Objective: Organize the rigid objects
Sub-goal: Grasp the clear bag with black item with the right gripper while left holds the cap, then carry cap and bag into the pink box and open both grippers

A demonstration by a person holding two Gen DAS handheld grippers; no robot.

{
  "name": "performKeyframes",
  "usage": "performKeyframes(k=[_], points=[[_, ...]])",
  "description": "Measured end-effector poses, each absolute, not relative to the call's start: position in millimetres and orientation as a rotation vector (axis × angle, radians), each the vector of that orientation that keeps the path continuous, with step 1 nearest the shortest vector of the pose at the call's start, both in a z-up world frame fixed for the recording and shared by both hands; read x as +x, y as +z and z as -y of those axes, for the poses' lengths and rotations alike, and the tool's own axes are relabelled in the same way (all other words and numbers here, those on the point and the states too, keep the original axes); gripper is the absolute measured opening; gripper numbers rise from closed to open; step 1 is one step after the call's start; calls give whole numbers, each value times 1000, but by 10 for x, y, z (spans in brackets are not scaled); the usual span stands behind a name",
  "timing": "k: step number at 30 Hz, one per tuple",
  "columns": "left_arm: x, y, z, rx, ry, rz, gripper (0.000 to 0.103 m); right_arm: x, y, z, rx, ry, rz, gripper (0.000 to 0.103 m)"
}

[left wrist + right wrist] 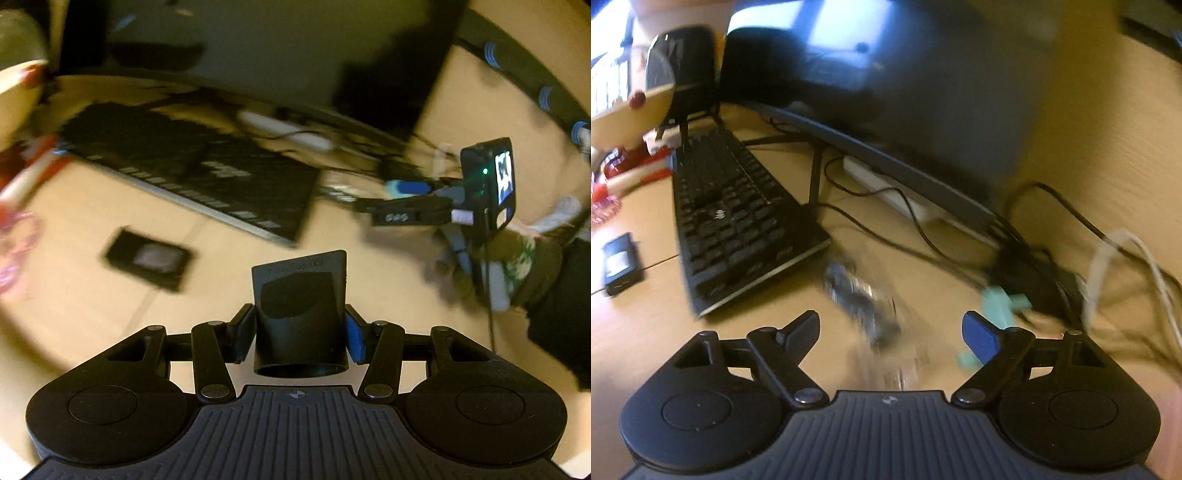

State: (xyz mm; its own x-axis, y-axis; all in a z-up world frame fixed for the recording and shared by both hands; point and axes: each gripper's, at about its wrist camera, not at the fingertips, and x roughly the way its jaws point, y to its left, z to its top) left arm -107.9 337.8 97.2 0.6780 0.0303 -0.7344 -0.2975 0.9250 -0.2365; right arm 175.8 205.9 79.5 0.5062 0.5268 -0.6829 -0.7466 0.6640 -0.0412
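Left wrist: left gripper (299, 332) pinches a black nozzle (300, 314) above the desk (92, 314); keep the pinch firm in transit. Right wrist: right gripper (890, 332) spread, empty, over a blurred clear packet (875, 310); centre before closing.

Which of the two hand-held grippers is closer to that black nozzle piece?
Left. The left hand-held gripper is clamped on the black nozzle; the right hand-held gripper hangs open and empty above the desk, apart from it.
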Motion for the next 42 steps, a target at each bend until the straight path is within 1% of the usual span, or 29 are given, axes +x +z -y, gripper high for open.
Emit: performKeyframes(k=[3,4,6,7,9,11,13,15,16,17,18,19,21,23,28,34,37,42], points=[[-1216,971,-3534,-404,215,-820,54,1954,657,-2217,-310,770,-801,85],[-1236,975,-3577,-399,214,-825,54,1968,656,-2195,-257,806,-848,82],[-1251,975,-3656,-389,226,-834,54,1939,718,-2096,-133,923,-908,82],[-1265,970,-3679,-395,230,-834,54,1913,776,-2051,-78,966,-901,81],[-1299,958,-3735,-419,234,-826,54,1869,865,-2032,-57,952,-839,81],[-1311,926,-3738,-430,227,-824,54,1865,882,-2117,-115,892,-782,81],[-1317,896,-3715,-432,215,-834,54,1905,812,-2251,-166,848,-785,79],[-1323,885,-3698,-420,208,-845,54,1955,727,-2365,-167,852,-828,70],[-1342,893,-3693,-412,205,-843,54,1936,720,-2363,-146,845,-805,69],[-1352,899,-3699,-409,204,-839,54,1941,714,-2362,-146,851,-810,64],[-1358,904,-3704,-410,203,-836,54,1964,692,-2357,-138,855,-830,59],[-1356,903,-3712,-412,201,-833,54,1977,668,-2342,-122,856,-857,48],[-1333,897,-3708,-416,190,-833,54,1966,606,-2286,-114,837,-903,40],[-1276,890,-3656,-413,160,-839,54,1849,614,-2218,-127,826,-924,29],[-1033,891,-3373,-376,23,-844,54,1372,732,-1891,-165,743,-985,24],[-735,856,-2913,-328,-147,-867,54,693,925,-1024,-101,592,-1047,23],[-613,782,-2619,-286,-248,-917,54,353,974,-568,-57,513,-1105,23],[-458,670,-2043,-178,-437,-1011,54,-119,1158,61,-1,372,-1100,22]])
